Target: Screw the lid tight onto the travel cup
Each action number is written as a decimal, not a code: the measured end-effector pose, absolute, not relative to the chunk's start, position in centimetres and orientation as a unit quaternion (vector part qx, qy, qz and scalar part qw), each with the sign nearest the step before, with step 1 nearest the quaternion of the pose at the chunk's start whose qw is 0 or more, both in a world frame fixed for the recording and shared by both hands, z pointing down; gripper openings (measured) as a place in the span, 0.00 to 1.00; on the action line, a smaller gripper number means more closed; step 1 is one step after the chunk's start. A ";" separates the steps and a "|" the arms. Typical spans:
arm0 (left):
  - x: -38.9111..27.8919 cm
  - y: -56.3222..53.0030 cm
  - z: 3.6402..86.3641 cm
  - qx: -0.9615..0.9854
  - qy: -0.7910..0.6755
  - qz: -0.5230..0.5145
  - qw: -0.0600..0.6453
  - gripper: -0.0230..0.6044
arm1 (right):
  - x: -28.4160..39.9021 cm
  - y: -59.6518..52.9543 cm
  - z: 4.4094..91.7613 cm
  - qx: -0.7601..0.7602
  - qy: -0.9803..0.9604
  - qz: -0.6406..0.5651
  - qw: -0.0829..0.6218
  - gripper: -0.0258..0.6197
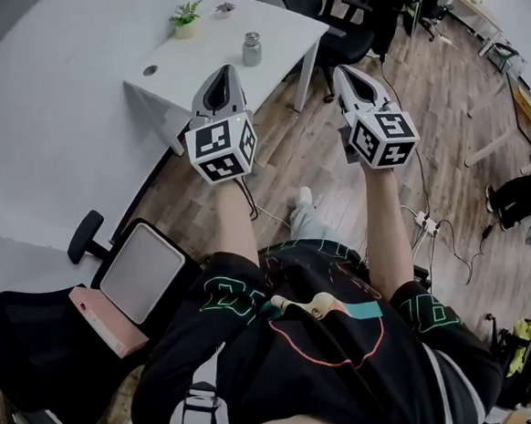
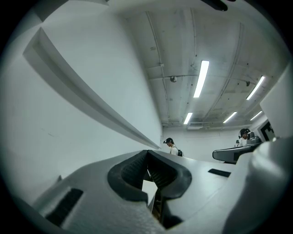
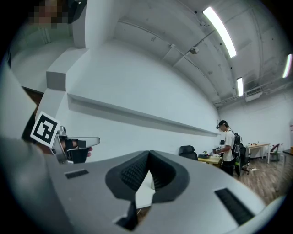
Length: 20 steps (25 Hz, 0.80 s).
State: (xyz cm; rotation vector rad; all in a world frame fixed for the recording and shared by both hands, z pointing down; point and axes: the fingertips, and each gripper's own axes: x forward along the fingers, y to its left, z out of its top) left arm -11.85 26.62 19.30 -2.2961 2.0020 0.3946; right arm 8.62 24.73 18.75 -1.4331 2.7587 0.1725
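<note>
Desk [image 1: 214, 54] white, bearing travel cup [image 1: 252, 49] | wood floor [image 1: 293, 154] | left hand-held gripper [image 1: 227, 70], right hand-held gripper [image 1: 342, 71] closed

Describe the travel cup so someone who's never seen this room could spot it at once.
Find the white table beside the pale wall, at the top of the head view. The travel cup stands toward its right side, on its own. It is the only upright silver cylinder; the potted plant is green, the small dark item beyond much lower.
</note>
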 end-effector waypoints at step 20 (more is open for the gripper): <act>-7.9 8.2 30.2 -0.757 0.647 0.075 -0.056 0.05 | 10.4 5.3 29.0 -0.450 0.891 -0.046 -0.043 0.05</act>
